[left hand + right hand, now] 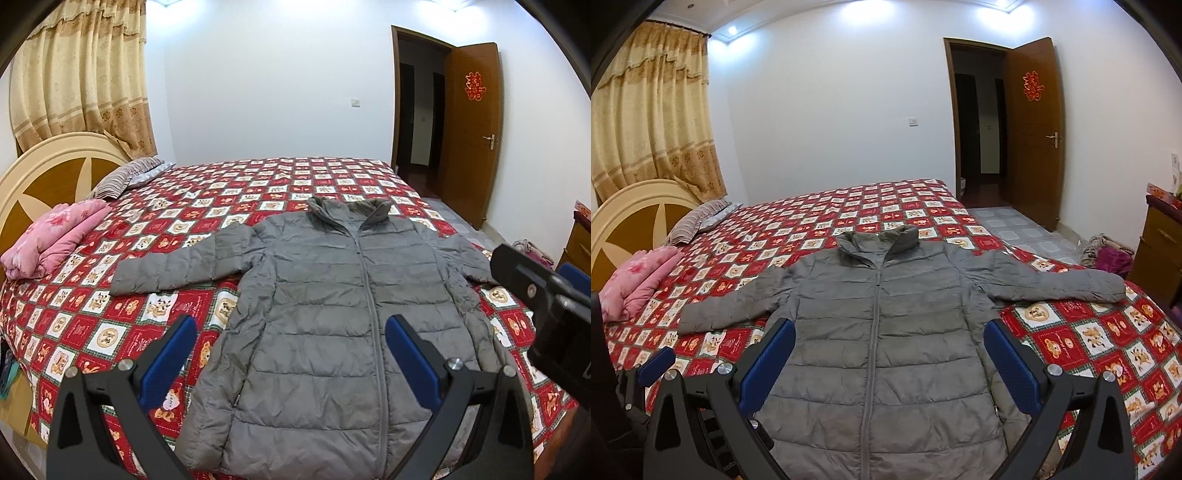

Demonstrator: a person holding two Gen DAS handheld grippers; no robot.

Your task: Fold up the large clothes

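A grey quilted puffer jacket [325,302] lies flat and zipped on the bed, collar away from me, both sleeves spread out to the sides. It also shows in the right wrist view [882,332]. My left gripper [291,332] is open and empty, held above the jacket's lower body. My right gripper [890,339] is open and empty, also above the lower body. The right gripper's body shows at the right edge of the left wrist view [546,306]. The left gripper shows at the lower left of the right wrist view [646,369].
The bed has a red checked bedspread [229,192]. A folded pink quilt [51,236] and a striped pillow [122,177] lie by the headboard [33,177] at left. An open wooden door [1034,125], a wooden cabinet [1160,243] and a clothes pile [1108,254] stand at right.
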